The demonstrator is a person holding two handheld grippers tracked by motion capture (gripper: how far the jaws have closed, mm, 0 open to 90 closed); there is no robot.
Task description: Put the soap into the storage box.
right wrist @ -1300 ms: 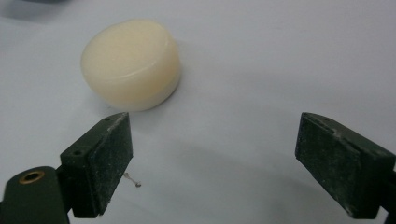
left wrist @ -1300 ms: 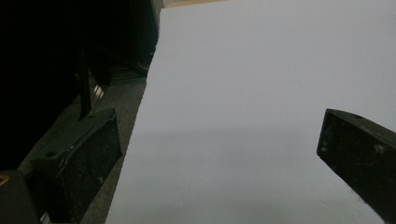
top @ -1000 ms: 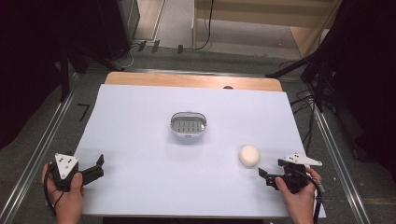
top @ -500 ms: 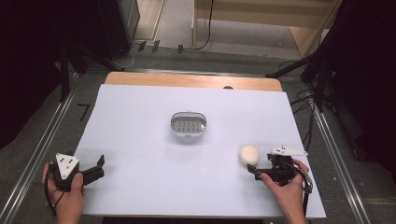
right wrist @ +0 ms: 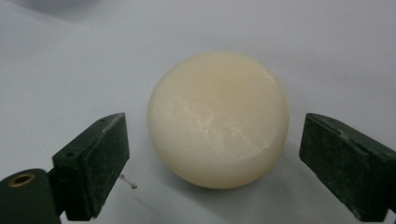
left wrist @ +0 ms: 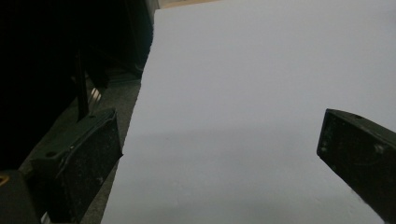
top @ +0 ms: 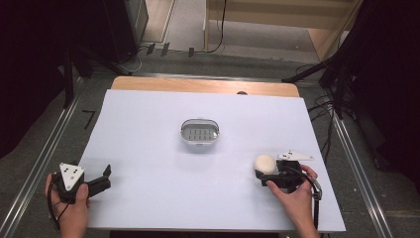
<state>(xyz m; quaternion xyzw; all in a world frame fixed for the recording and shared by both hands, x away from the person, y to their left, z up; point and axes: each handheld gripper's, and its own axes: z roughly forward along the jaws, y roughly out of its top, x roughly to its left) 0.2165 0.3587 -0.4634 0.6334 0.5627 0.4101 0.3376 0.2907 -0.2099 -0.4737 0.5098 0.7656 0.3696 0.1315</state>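
As jaws close, right hand-held gripper [right wrist: 212,163] flanks bun [right wrist: 218,119]

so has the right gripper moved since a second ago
Yes. The right gripper has slid left toward the round cream-coloured ball, nearer the small metal basket; its closing jaws now flank the ball.

A: What has moved?
B: The right gripper [top: 267,174] has slid up to the cream ball [top: 265,163]; a second ago it sat well right of it.
A: Its jaws?
B: Just been closing, the ball between them, untouched.
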